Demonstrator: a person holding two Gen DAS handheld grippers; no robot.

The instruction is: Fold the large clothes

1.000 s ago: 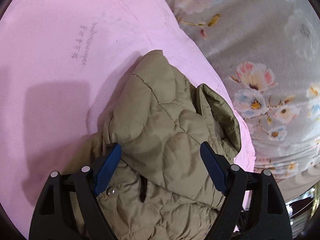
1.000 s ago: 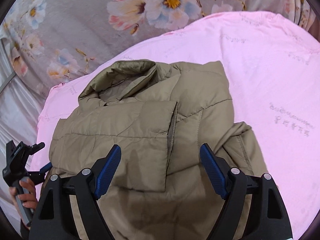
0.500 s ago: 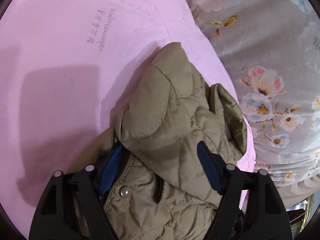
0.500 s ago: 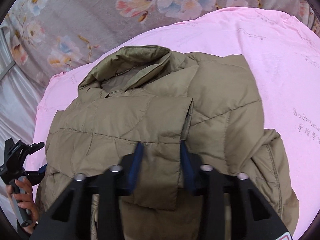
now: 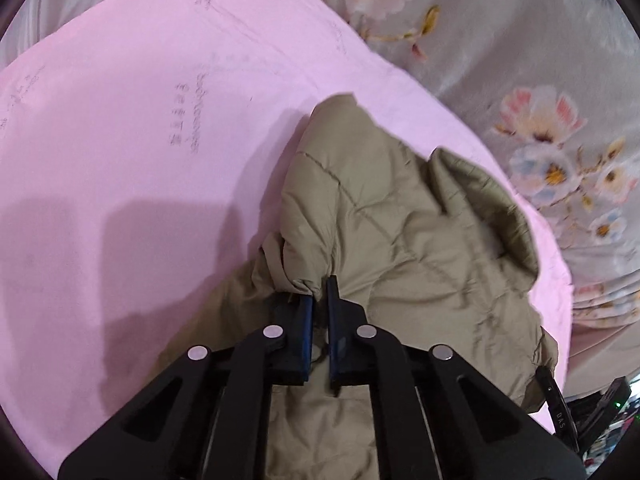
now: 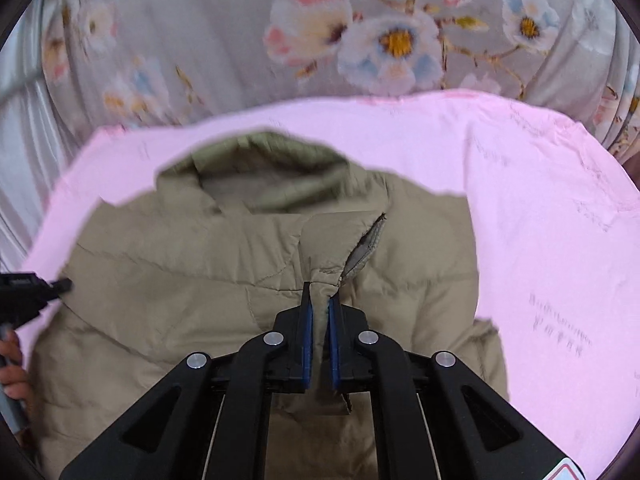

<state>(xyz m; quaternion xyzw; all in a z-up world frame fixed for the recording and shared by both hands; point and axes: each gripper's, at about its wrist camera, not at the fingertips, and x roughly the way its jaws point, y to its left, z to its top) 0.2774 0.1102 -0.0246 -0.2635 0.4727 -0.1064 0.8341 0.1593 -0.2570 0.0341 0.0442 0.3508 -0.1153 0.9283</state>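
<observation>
A khaki quilted jacket (image 5: 400,224) lies on a pink sheet (image 5: 140,160), collar at the far end (image 6: 272,168). My left gripper (image 5: 320,292) is shut on a bunched fold of the jacket at its side edge. My right gripper (image 6: 320,300) is shut on the cuff end of a sleeve (image 6: 340,240) folded across the jacket's chest (image 6: 180,280). In the right wrist view the other gripper (image 6: 28,296) and a hand show at the left edge, beside the jacket.
The pink sheet (image 6: 540,220) covers a bed with a grey floral cover (image 6: 360,32) beyond its edge, which also shows in the left wrist view (image 5: 540,80). Dark clutter (image 5: 600,420) sits at the lower right past the bed edge.
Both grippers were open a second ago and have shut on jacket fabric: the right closed on the sleeve cuff first, then the left on the side fold. Both moved in closer.
</observation>
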